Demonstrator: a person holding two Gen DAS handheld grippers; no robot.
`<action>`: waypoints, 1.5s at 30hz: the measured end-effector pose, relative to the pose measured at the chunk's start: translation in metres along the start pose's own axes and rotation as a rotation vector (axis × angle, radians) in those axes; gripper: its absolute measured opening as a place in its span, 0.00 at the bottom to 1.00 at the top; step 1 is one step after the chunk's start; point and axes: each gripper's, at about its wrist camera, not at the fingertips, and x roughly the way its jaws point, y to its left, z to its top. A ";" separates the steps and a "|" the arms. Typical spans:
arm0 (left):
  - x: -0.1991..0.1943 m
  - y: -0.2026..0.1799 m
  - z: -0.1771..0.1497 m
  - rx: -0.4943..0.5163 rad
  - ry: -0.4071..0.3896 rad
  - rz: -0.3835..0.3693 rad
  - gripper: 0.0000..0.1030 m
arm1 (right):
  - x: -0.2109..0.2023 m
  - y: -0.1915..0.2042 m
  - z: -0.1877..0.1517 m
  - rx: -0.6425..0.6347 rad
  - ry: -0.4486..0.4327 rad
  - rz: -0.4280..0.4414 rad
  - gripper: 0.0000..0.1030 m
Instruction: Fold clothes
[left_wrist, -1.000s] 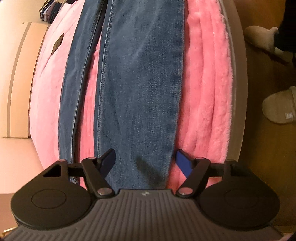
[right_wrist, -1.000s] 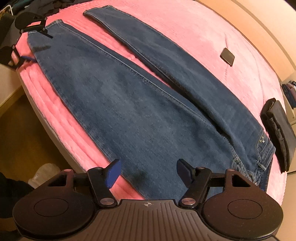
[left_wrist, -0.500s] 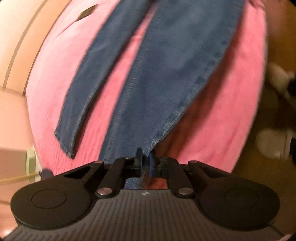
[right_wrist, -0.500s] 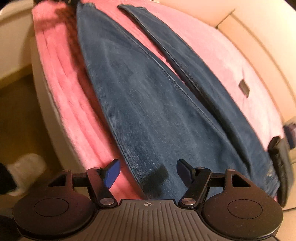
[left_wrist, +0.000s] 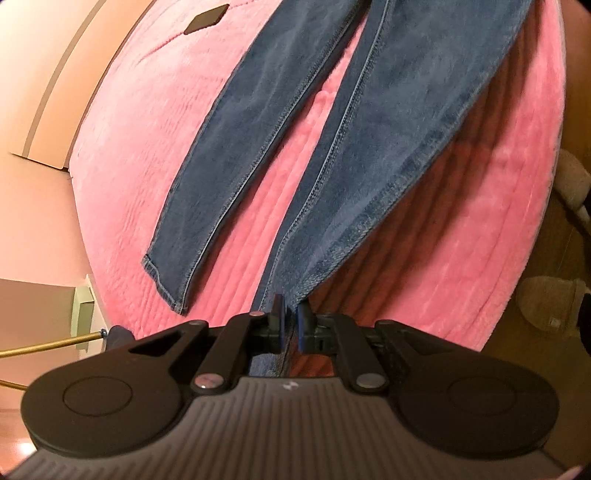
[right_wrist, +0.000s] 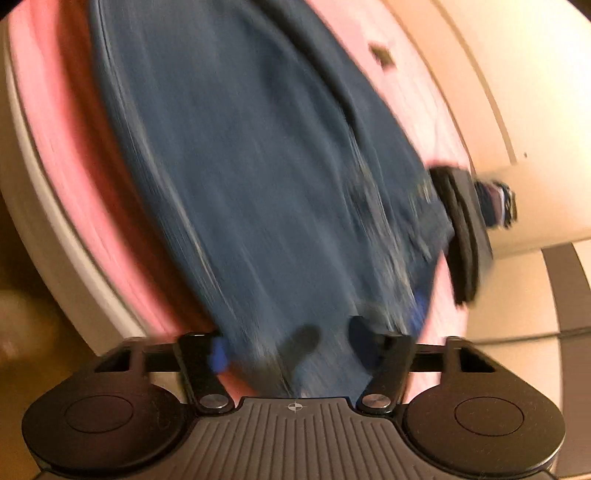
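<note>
Blue jeans (left_wrist: 399, 122) lie spread on a pink plush bed cover (left_wrist: 155, 122). My left gripper (left_wrist: 291, 320) is shut on the hem of the nearer leg, which is lifted off the cover. The other leg (left_wrist: 236, 158) lies flat to the left. In the right wrist view the picture is blurred. The jeans (right_wrist: 266, 177) fill its middle, with the waist end near my right gripper (right_wrist: 295, 350), which is open with its fingers on either side of the denim.
A small dark rectangle (left_wrist: 207, 23) lies on the cover farther back. Folded dark clothes (right_wrist: 465, 229) sit beside the waist end. Slippers (left_wrist: 546, 306) are on the wooden floor to the right of the bed. A pale bed frame edge (right_wrist: 55, 221) runs along the cover.
My left gripper has closed on the hem of the near leg and raised it. My right gripper has moved along the jeans toward the waist end and stays open.
</note>
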 end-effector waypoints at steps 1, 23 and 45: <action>0.001 -0.001 0.002 0.010 0.009 0.004 0.06 | 0.005 -0.007 -0.010 -0.005 0.025 -0.005 0.46; -0.072 0.087 0.070 -0.063 0.186 0.003 0.05 | -0.059 -0.217 0.005 0.022 -0.056 0.164 0.11; 0.184 0.243 0.166 -0.012 0.243 -0.097 0.21 | 0.184 -0.284 0.194 -0.155 0.047 0.177 0.75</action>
